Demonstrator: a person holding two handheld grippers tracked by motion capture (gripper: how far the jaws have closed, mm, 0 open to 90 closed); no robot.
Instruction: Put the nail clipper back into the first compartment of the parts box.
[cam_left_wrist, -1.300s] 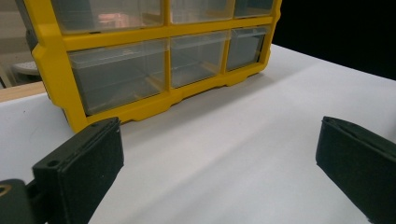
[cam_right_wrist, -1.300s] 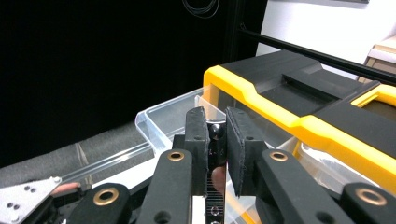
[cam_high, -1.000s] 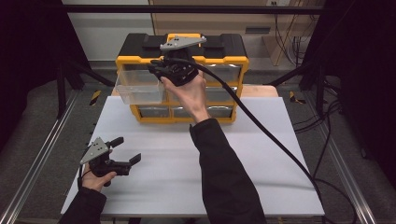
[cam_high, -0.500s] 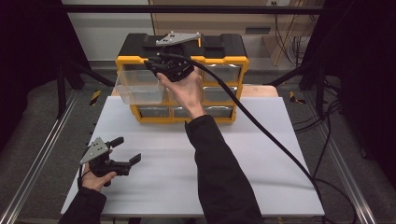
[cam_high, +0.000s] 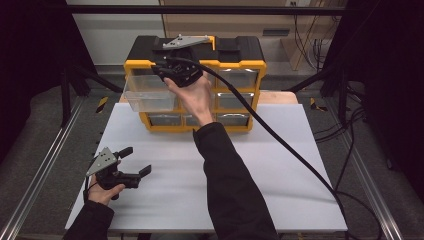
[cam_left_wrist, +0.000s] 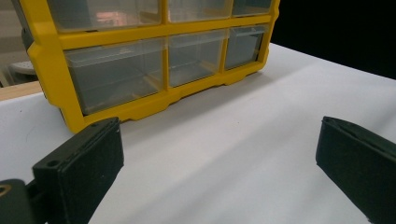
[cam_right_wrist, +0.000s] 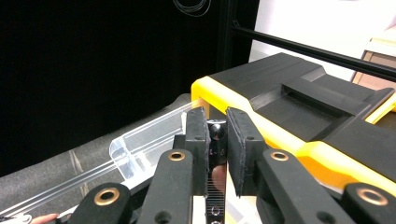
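Observation:
A yellow and black drawer cabinet (cam_high: 240, 65) stands at the back of the white table (cam_high: 280, 165). Its top left clear drawer (cam_high: 145, 95) is pulled far out. My right gripper (cam_high: 165, 71) hovers at the cabinet's top front edge, just above that drawer. In the right gripper view its jaws (cam_right_wrist: 217, 116) stand almost together with a small black rounded piece (cam_right_wrist: 215, 130) between the pads, over the clear drawer (cam_right_wrist: 140, 140). My left gripper (cam_high: 139, 161) rests low at the table's front left, open and holding nothing. The left gripper view (cam_left_wrist: 219, 163) faces the cabinet's lower drawers (cam_left_wrist: 116, 79).
A thick black cable (cam_high: 280, 140) trails from the right gripper across the table to the front right. Metal frame rails (cam_high: 45, 165) run along both sides of the table. The forearm in a dark sleeve (cam_high: 225, 175) crosses the table's middle.
The right hand has shifted slightly to the left along the cabinet's top front, jaws unchanged. The left hand and its gripper have stayed put.

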